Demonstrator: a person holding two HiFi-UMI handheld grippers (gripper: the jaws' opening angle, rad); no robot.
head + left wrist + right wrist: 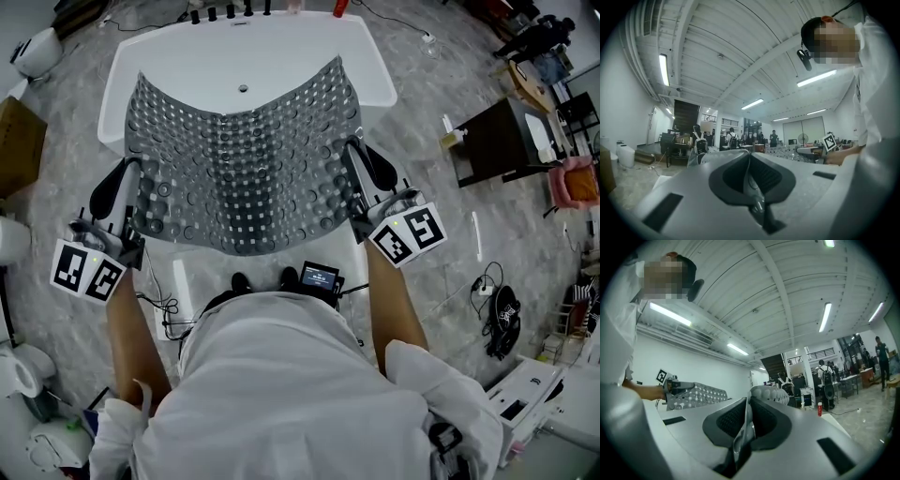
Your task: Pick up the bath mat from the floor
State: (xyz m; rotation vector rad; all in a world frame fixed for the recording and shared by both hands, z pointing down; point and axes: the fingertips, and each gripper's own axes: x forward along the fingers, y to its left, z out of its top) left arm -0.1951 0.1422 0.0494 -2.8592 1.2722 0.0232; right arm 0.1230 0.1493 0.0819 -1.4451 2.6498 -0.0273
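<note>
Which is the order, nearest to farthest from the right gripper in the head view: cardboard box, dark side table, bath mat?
1. The bath mat: its right edge is clamped in the right gripper.
2. The dark side table: on the floor off to the right.
3. The cardboard box: at the view's far left edge.

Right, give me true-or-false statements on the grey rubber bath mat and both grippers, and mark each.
1. The grey holed rubber bath mat lies flat on the grey marbled floor. False: it is held up, off the floor.
2. The left gripper is shut on one edge of the mat. True.
3. The right gripper is open and empty. False: it is shut on the mat's opposite edge.
4. The mat spans between the two grippers above the white glossy bathtub. True.
</note>
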